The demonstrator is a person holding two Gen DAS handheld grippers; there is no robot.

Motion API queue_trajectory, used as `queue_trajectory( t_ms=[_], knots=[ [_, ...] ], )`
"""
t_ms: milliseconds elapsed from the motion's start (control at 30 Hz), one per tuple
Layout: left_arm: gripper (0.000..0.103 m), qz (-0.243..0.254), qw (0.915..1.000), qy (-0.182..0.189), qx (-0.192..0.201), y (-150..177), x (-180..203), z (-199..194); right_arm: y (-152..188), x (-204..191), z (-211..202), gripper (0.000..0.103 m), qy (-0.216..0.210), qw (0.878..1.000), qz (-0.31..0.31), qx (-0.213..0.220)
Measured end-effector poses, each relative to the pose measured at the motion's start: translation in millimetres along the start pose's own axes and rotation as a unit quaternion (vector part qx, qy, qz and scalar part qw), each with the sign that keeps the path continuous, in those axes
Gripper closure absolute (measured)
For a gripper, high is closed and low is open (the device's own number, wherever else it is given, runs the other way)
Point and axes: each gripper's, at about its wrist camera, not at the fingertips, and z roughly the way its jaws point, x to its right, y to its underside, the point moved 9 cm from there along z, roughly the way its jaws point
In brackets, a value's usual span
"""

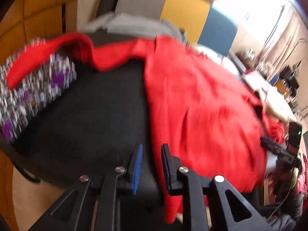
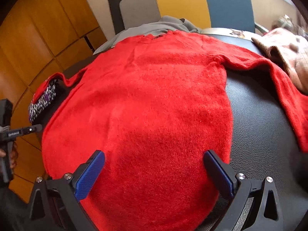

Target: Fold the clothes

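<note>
Across the black leather seat (image 2: 265,127) a red knitted sweater (image 2: 146,104) lies spread flat, neckline toward twelve o'clock in the right wrist view, hem toward six. One sleeve runs out toward three o'clock and passes just beside a tan garment (image 2: 288,57); the other trails toward nine o'clock, its cuff draped over a folded black-white-and-purple patterned cloth (image 2: 44,102). A grey garment (image 2: 159,26) sits behind the collar at twelve. Laid out this way, body smooth and sleeves out, the sweater looks arranged for folding, though no fold shows in it.

The right gripper (image 2: 154,171) hovers over the hem with its jaws spread wide, nothing between them. The left gripper (image 1: 152,165), at the sweater's nine o'clock edge, has its jaws only narrowly parted; the left wrist view is motion-blurred, and red fabric hangs beside one finger, so I cannot tell whether it pinches the cloth.
</note>
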Motion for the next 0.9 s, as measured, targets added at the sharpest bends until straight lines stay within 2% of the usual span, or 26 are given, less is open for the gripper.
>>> queue_trajectory(
  t_ms=[100, 200, 333, 433, 467, 600, 667, 767, 900],
  knots=[
    [0.077, 0.018, 0.9990, 0.034, 0.023, -26, 27, 9, -8, -9, 0, 0.000, -0.002, 1.000, -0.008, 0.004],
    [0.076, 0.065, 0.9974, 0.025, 0.021, -43, 57, 46, -21, -34, 10, 0.000, -0.014, 0.999, -0.041, 0.006],
    [0.076, 0.090, 0.9955, -0.006, -0.027, -30, 60, 90, -21, -47, 38, 0.000, -0.007, 0.997, -0.069, -0.018],
    [0.074, 0.104, 0.9936, -0.033, -0.030, -9, 45, 102, -5, -34, 50, 0.000, 0.015, 0.996, -0.075, -0.035],
    [0.074, 0.108, 0.9933, -0.032, -0.023, -7, 43, 100, 1, -31, 49, 0.000, 0.020, 0.996, -0.080, -0.036],
    [0.074, 0.106, 0.9934, -0.038, -0.022, -8, 42, 97, 13, -28, 44, 0.000, 0.042, 0.992, -0.116, -0.017],
    [0.074, 0.096, 0.9944, -0.036, -0.026, -12, 48, 95, 12, -26, 44, 0.000, 0.048, 0.992, -0.114, -0.013],
    [0.075, 0.106, 0.9943, 0.015, 0.006, -28, 80, 93, 13, -25, 42, 0.000, 0.040, 0.993, -0.110, -0.010],
    [0.075, 0.157, 0.9871, 0.032, 0.007, -41, 126, 114, 1, -16, 25, 0.000, -0.025, 1.000, -0.015, -0.001]
  ],
)
